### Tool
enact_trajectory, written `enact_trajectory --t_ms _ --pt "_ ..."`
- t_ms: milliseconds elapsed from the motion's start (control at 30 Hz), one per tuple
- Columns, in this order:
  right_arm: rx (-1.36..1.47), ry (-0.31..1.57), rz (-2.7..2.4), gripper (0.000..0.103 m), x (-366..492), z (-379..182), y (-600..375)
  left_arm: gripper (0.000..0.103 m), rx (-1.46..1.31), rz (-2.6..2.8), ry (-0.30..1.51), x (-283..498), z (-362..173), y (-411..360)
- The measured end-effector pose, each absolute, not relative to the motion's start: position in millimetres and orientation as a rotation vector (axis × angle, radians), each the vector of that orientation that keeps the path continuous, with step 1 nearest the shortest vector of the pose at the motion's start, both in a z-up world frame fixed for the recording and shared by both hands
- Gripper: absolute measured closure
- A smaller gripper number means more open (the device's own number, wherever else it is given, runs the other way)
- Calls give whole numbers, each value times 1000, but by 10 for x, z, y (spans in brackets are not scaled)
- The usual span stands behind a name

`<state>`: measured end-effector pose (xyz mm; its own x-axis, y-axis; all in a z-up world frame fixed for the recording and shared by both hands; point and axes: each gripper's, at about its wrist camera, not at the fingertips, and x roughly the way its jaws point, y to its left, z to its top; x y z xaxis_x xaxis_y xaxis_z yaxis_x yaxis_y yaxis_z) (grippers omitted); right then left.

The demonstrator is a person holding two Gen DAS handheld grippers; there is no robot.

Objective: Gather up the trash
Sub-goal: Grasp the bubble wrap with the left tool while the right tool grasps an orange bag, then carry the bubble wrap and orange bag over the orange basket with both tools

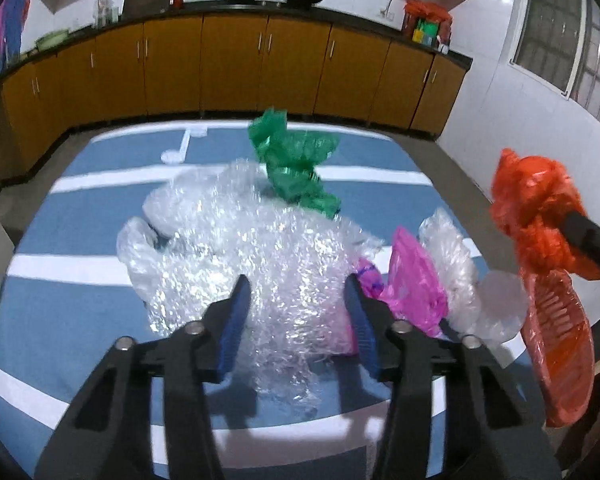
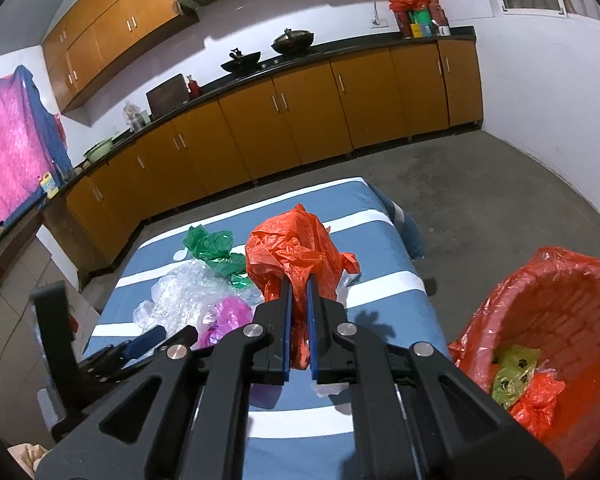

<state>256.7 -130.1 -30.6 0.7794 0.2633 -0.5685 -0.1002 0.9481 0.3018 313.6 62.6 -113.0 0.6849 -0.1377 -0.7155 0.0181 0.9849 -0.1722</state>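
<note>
A big crumpled sheet of bubble wrap (image 1: 268,248) lies on the blue and white striped table (image 1: 60,292). My left gripper (image 1: 298,286) straddles its near part, and both blue pads touch the wrap. My right gripper (image 2: 299,284) is shut on a crumpled orange plastic bag (image 2: 296,248) and holds it above the table; the orange bag (image 1: 536,200) also shows at the right of the left wrist view. A green bag (image 1: 296,160) lies behind the bubble wrap. A pink bag (image 1: 416,280) and a clear bag (image 1: 448,252) lie to its right.
A red basket lined with an orange bag (image 2: 496,300) stands off the table's right edge, with some wrappers inside. Orange kitchen cabinets (image 1: 228,68) under a dark counter run along the far wall. Bare grey floor (image 2: 480,184) lies to the right of the table.
</note>
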Motion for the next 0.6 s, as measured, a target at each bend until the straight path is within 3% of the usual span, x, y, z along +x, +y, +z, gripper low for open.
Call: enact_trajectory --t_ms 67,167,600 --pt "263 649 194 96 2531 -310 -1329 78 -177 -106 814 3111 -1151 650" --pt "268 649 188 96 2508 -305 -1330 92 -184 -131 797 3047 -1138 676" --pt "268 621 205 96 2326 -198 -1359 96 -224 -154 676 2612 -767 888"
